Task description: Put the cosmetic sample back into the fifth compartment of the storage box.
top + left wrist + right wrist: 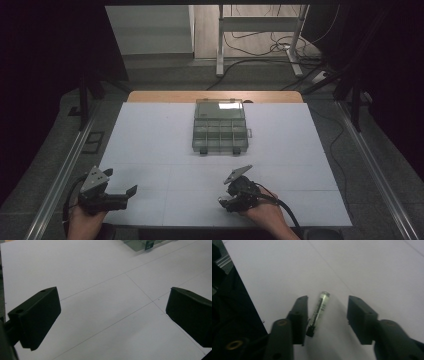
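Black jaws of the right gripper point(327, 320) are rising from the bottom of the right gripper view, standing apart with a small clear vial point(319, 312) lying on the white table point(367, 267) between them. That vial is resting much closer to the jaw at the left of the frame, its dark capped end sitting just beside that jaw's tip or perhaps touching it, while a clear gap is separating it from the jaw at the right. Its glassy rounded end is pointing toward the upper middle of the frame, tilting slightly rightward. Neither jaw is clamping it.

Seen from the high view, the right gripper point(226, 201) is sitting at the lower middle of the frame, close to the near edge of the table point(150, 130), with a hand point(265, 212) holding it from behind. Down at the lower left, the left gripper point(120, 184) is hovering over the table's near left part, held by the other hand point(82, 222); its jaws are spreading wide, and in the left gripper view only bare white surface is lying between them. A clear plastic compartment box point(220, 126) is sitting closed at the upper middle of the table, well apart from both grippers; its front edge point(145, 244) is peeking in at the top of the left gripper view
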`<state>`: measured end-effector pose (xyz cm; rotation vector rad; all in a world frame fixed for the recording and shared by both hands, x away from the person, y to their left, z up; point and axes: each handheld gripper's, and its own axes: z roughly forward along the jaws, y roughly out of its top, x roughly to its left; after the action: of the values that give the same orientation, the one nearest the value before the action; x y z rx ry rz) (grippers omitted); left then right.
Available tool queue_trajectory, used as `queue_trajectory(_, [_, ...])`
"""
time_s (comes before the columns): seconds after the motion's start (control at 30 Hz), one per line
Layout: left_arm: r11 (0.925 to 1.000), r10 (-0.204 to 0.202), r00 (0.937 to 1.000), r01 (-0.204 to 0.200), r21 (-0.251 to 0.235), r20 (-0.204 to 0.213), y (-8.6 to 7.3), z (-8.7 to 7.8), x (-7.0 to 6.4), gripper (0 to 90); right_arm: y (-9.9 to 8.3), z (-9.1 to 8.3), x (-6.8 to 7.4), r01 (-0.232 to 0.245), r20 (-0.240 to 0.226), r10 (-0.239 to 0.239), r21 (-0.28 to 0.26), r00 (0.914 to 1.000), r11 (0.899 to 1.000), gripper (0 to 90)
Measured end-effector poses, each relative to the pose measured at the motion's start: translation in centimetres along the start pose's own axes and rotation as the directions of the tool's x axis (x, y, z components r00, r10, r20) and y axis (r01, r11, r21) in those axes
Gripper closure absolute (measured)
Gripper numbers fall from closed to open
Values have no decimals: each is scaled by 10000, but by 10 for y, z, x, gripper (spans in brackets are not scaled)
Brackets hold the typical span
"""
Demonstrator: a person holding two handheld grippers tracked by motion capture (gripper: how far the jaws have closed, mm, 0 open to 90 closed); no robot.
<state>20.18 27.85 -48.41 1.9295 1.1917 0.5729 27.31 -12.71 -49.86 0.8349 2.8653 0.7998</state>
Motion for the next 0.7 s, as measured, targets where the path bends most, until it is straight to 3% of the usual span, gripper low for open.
queue_trajectory(0.1, [10000,22,10000,-22,-8,13,0,0,0,4,1,6,2,146,-53,-145,160,9999,9998,611])
queue_trajectory(0.13, [10000,34,10000,-34,-9,21,0,0,0,4,1,10,3,271,-4,-271,352,9996,9990,699])
queue_trajectory(0.17, [10000,44,10000,-44,-8,26,0,0,0,4,1,10,3,271,-4,-271,352,9996,9990,699])
queue_trajectory(0.27, [10000,74,10000,-74,-11,43,0,0,0,4,0,12,6,594,419,-616,513,9972,9969,795])
queue_trajectory(0.47, [9999,109,9999,-109,-7,63,0,0,0,5,0,11,5,606,350,-625,523,9974,9968,802])
queue_trajectory(0.7, [9999,126,9999,-126,50,70,0,0,0,5,2,4,-1,466,76,-466,1,9989,9989,801])
